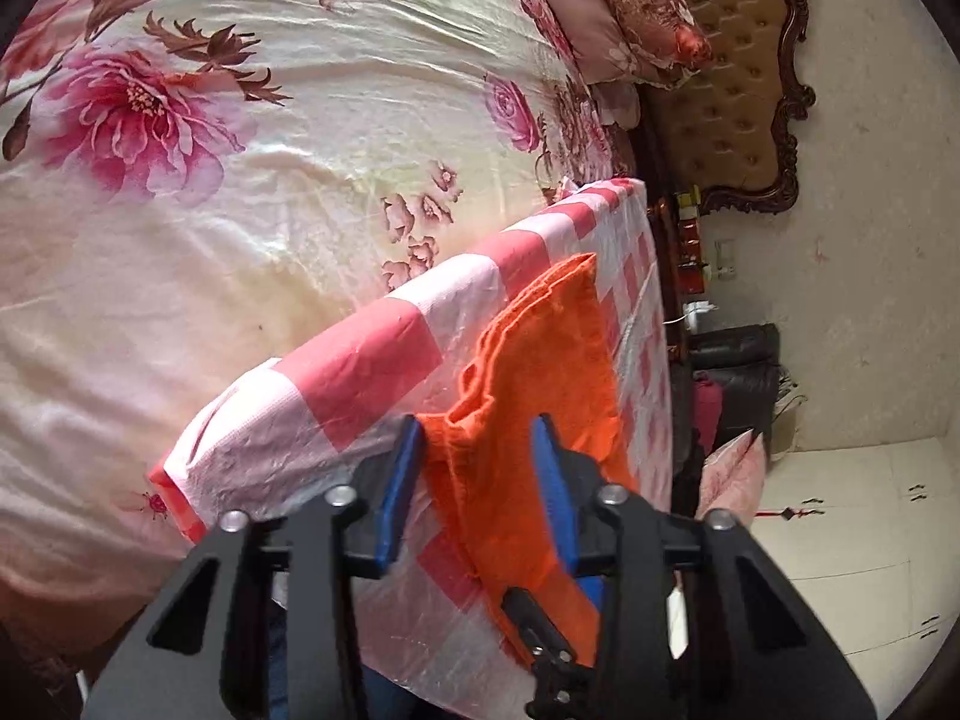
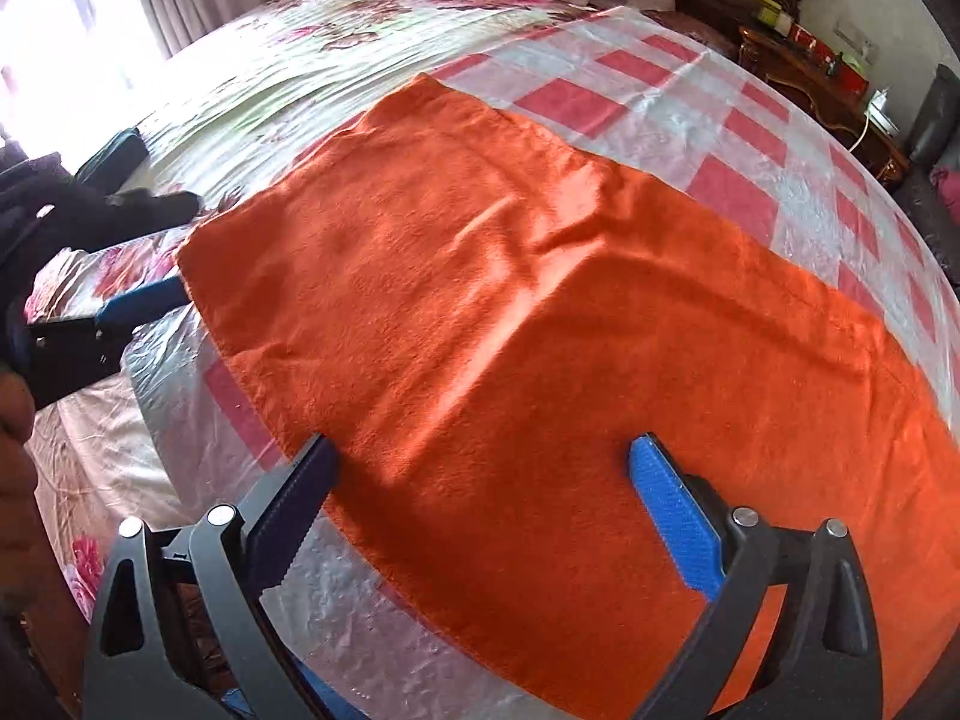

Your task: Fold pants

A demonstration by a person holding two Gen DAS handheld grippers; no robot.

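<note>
The floral satin bedspread [image 1: 210, 192] covers the bed. On it lies the pink-and-white checked plastic sheet [image 2: 708, 138]. The orange fleece pants [image 2: 510, 330] lie flat on this sheet, folded into a broad rectangle. The left gripper [image 1: 477, 450] pinches the pants' corner at the sheet's edge. The right gripper [image 2: 480, 480] hangs above the pants' near edge, fingers spread wide, gripping nothing.

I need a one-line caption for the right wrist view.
Open right tongs hover over orange pants lying on a checked sheet; left tongs at the far corner.
</note>
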